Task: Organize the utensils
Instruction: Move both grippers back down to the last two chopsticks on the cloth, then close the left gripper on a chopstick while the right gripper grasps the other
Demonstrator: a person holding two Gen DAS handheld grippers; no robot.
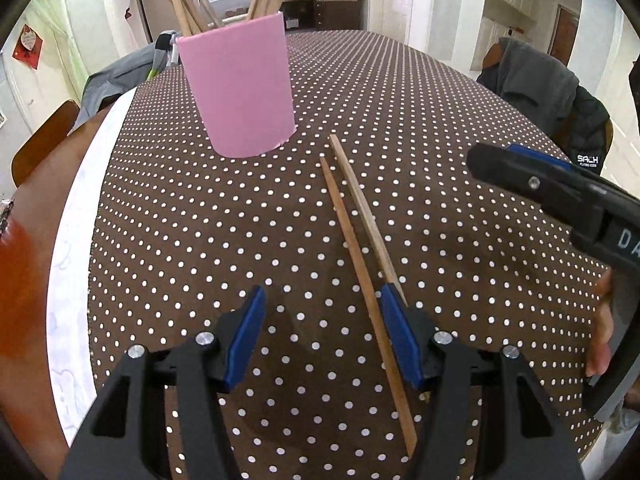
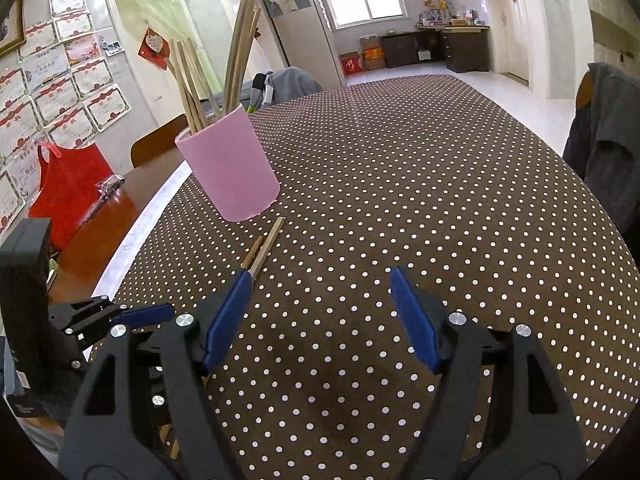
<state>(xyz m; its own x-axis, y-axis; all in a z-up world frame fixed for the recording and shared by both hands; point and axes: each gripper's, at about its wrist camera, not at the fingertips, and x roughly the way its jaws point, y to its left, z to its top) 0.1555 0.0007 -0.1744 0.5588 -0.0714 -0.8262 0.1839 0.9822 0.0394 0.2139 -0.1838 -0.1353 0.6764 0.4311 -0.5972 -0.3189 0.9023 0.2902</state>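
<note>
The left gripper (image 1: 320, 336) is hanging low over the polka-dot tablecloth (image 1: 440, 120) with its blue-padded jaws standing well apart and gripping nothing. Two loose wooden chopsticks (image 1: 360, 240) are lying on the cloth side by side, running away from it: one is passing through the gap just inside its right finger (image 1: 400, 340), the other is slipping behind that finger. Ahead and slightly left of the gripper, the pink holder (image 1: 236, 92) is standing upright, filled with more chopsticks (image 1: 180, 0). The right gripper (image 2: 320, 320) is hovering beside the left one, its jaws also spread wide and empty, with the loose pair just past its left fingertip.
</note>
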